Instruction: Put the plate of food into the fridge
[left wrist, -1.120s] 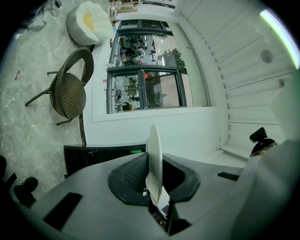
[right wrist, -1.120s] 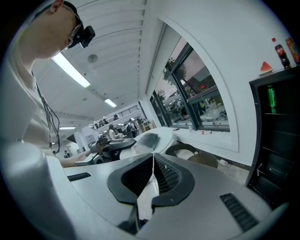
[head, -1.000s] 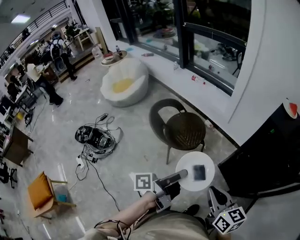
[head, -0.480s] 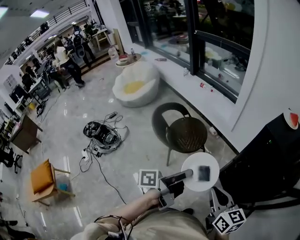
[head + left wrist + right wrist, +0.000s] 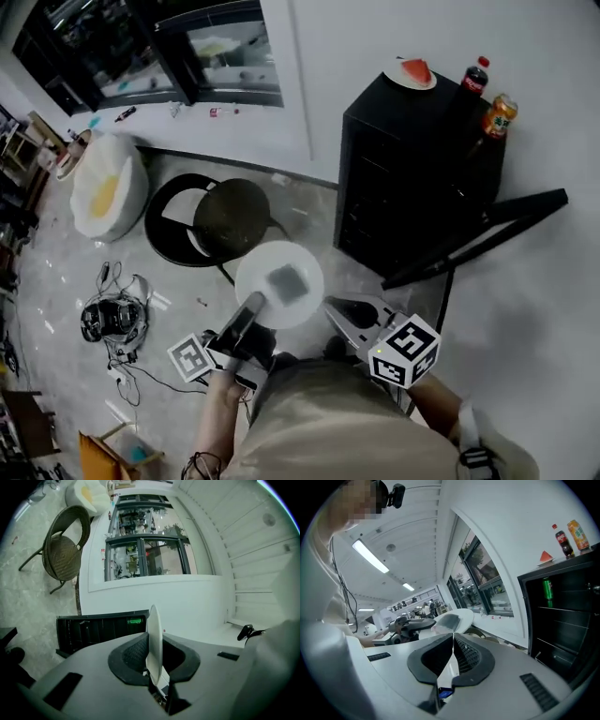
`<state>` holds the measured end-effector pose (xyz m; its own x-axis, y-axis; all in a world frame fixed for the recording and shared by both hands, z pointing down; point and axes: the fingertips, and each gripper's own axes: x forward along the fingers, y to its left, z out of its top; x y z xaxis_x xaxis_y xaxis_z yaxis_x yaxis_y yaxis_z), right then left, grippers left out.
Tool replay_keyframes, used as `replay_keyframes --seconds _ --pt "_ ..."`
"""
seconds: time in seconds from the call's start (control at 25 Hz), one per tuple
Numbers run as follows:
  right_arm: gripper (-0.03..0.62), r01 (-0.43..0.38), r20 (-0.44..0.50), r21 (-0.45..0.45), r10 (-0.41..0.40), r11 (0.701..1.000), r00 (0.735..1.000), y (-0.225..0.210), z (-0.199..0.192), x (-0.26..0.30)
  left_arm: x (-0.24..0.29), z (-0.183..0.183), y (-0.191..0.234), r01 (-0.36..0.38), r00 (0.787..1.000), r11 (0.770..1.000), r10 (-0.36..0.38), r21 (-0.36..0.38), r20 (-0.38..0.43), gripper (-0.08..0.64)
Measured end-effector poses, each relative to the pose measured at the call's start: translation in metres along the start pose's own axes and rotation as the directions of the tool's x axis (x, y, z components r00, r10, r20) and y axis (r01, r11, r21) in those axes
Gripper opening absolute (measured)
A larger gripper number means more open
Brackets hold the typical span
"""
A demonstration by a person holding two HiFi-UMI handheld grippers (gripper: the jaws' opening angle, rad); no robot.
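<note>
A white plate (image 5: 279, 283) carrying a grey slab of food (image 5: 287, 281) hangs level in front of me. My left gripper (image 5: 251, 314) is shut on its near rim; in the left gripper view the plate (image 5: 153, 639) stands edge-on between the jaws. Just right of the plate, my right gripper (image 5: 334, 307) is shut with nothing in it (image 5: 453, 645). The black fridge (image 5: 403, 178) stands ahead with its door (image 5: 480, 234) swung open. The right gripper view shows the fridge's shelves (image 5: 562, 620) and a green can (image 5: 547, 588) inside.
On the fridge top sit a plate with a red wedge (image 5: 411, 73), a cola bottle (image 5: 474, 79) and an orange can (image 5: 499, 114). A dark wicker chair (image 5: 225, 217) stands just beyond the plate. A white beanbag (image 5: 101, 187) and a cable pile (image 5: 112, 319) lie left.
The view has swung round to the fridge, which now lies straight ahead instead of at the right edge. The plate stays in the left gripper; the right gripper stays beside it.
</note>
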<state>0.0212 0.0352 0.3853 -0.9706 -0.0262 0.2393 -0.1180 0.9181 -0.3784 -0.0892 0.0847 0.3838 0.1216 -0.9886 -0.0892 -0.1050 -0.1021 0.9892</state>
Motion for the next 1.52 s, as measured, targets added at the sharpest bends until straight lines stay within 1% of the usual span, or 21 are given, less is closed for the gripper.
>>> replay_keyframes --seconds 0.24,0.56,0.92,1.12,1.36,1.52 --pt "0.023 0.069 -0.005 0.030 -0.069 0.997 0.998 -0.016 -0.006 -0.022 0.022 -0.016 0.004 0.010 0.998 1.000 -0.012 -0.025 -0.056 0.035" --pt "0.023 0.130 -0.025 0.049 -0.129 0.990 0.991 -0.019 -0.014 -0.025 0.029 -0.013 0.015 0.027 0.995 0.998 -0.032 -0.058 -0.091 0.035" --pt "0.023 0.190 -0.055 0.055 -0.187 0.980 0.981 -0.030 -0.005 0.000 0.053 0.017 0.028 0.048 0.989 0.994 -0.061 -0.097 -0.133 0.035" --pt "0.023 0.225 -0.074 0.048 -0.221 0.973 0.972 -0.043 0.003 0.024 0.066 0.043 0.035 0.057 0.985 0.992 -0.074 -0.112 -0.156 0.035" --pt "0.023 0.285 -0.074 0.034 -0.282 0.958 0.957 -0.059 0.021 0.042 0.093 0.064 0.038 0.074 0.970 0.990 -0.100 -0.122 -0.220 0.035" --pt "0.023 0.351 -0.067 0.036 -0.349 0.936 0.935 -0.069 0.029 0.045 0.115 0.066 0.038 0.086 0.946 0.987 -0.125 -0.139 -0.298 0.035"
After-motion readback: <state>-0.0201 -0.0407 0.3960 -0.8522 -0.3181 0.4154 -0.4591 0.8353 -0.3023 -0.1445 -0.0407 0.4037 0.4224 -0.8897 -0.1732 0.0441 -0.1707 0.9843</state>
